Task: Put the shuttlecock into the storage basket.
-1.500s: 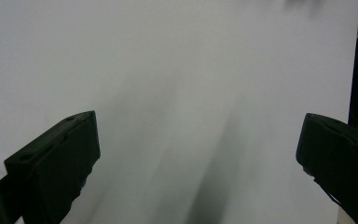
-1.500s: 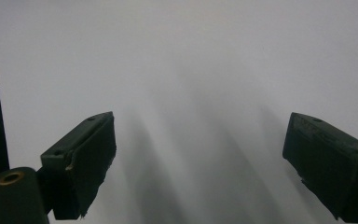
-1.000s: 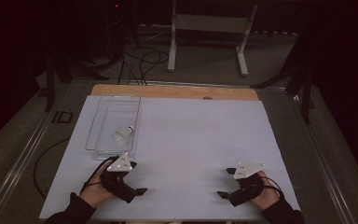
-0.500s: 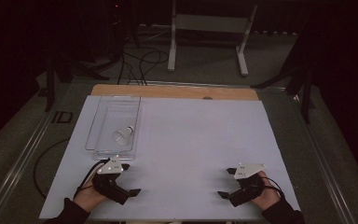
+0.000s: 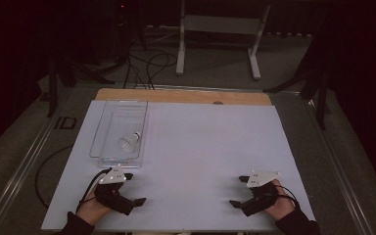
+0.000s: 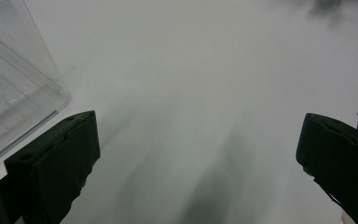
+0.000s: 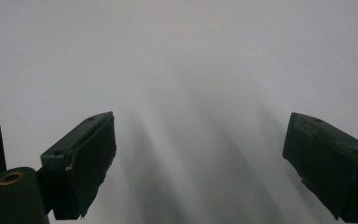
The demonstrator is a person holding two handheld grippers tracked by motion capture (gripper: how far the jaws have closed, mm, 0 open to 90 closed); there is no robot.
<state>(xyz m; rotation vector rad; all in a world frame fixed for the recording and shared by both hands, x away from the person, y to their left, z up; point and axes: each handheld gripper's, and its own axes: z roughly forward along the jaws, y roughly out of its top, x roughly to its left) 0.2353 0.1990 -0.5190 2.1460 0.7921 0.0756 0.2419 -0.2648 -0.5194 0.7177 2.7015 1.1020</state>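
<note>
Pretty dim overall. In the high view the white table top (image 5: pixel 210 147) is the one bright patch, lit evenly from above, while the floor and everything at the far side drop off into near black with a reddish tint in the corners. It's soft and a bit grainy, no hard glare. Both gripper views look washed-out grey. Long soft shadows streak across the white surface away from the jaws, and the jaws themselves are blurry, too close to focus. The clear tray (image 6: pixel 14 88) at the left picks up faint reflections along its edges. The far top right corner there is smeared.
</note>
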